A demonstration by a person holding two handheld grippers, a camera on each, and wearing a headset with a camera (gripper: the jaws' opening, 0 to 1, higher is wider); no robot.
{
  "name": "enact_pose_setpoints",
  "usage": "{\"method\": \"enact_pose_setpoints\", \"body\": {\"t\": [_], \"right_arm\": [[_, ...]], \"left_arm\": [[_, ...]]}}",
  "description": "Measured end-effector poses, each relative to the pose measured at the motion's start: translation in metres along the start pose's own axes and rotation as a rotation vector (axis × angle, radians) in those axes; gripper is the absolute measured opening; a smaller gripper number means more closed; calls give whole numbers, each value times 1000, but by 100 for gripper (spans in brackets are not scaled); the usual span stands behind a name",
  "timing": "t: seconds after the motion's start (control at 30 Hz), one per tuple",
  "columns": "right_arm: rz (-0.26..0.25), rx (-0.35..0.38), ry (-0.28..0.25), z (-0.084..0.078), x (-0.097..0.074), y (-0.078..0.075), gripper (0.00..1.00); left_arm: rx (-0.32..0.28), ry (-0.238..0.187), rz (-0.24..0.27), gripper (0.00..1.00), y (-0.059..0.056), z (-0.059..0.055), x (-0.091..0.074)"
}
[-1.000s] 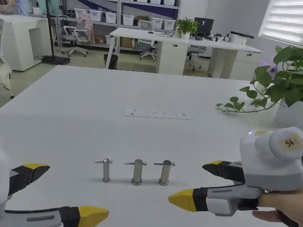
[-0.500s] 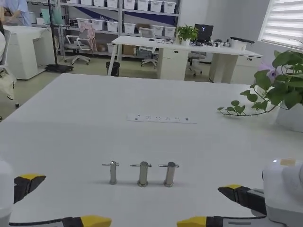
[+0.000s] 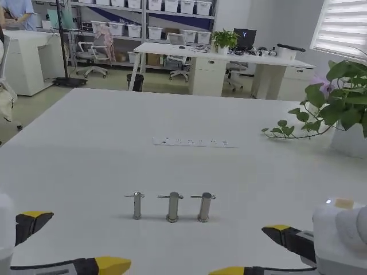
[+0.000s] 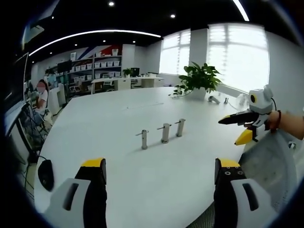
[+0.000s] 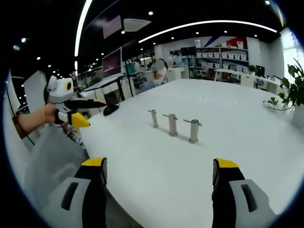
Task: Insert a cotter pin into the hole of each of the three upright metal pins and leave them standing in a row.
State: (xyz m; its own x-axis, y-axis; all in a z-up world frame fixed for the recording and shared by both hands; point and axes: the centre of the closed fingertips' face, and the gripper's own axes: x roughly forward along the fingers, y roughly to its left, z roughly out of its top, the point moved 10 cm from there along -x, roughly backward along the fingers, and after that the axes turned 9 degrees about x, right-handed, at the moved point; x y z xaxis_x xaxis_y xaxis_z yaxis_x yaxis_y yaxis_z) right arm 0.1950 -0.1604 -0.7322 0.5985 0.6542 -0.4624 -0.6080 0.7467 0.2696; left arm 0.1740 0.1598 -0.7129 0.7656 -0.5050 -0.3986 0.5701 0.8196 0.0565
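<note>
Three upright metal pins stand in a row on the white table: left pin (image 3: 137,205), middle pin (image 3: 173,206), right pin (image 3: 205,206). Each has a thin cotter pin crosswise through its top. The row also shows in the left gripper view (image 4: 165,133) and the right gripper view (image 5: 172,124). My left gripper (image 3: 73,240) is open and empty at the near left, well short of the pins. My right gripper (image 3: 250,250) is open and empty at the near right. Each gripper's own view shows its yellow-tipped jaws spread wide, left gripper (image 4: 160,164), right gripper (image 5: 158,163).
A potted plant (image 3: 338,109) stands at the table's right side, trailing a vine inward. A flat white strip (image 3: 194,142) lies beyond the pins. Bare table (image 3: 86,154) surrounds the row. Desks, chairs and shelves stand beyond the far edge.
My right gripper has drawn back down and to the right, away from the pins. The left gripper has barely moved. The three pins stand as before.
</note>
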Motion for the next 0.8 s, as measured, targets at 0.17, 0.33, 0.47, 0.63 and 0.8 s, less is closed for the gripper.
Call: {"method": "enact_pose_setpoints", "body": {"t": [0.17,0.33,0.47,0.63,0.8], "right_arm": [[-42,15,-53,3,-2,-4,92],[-59,20,-53,3,-2,-6,92],[-69,2,-45,2,-1,-6,92],[-68,1,-37,1,0,-6,92],[-70,-19,-25,-1,1,-5,92]], "left_arm": [[-24,-34,49,87,0,3,-1],[-15,-27,40,86,-4,5,3],[-16,-26,36,86,-4,6,4],[-12,-18,40,86,-4,6,6],[-11,-15,36,86,-5,6,6]]}}
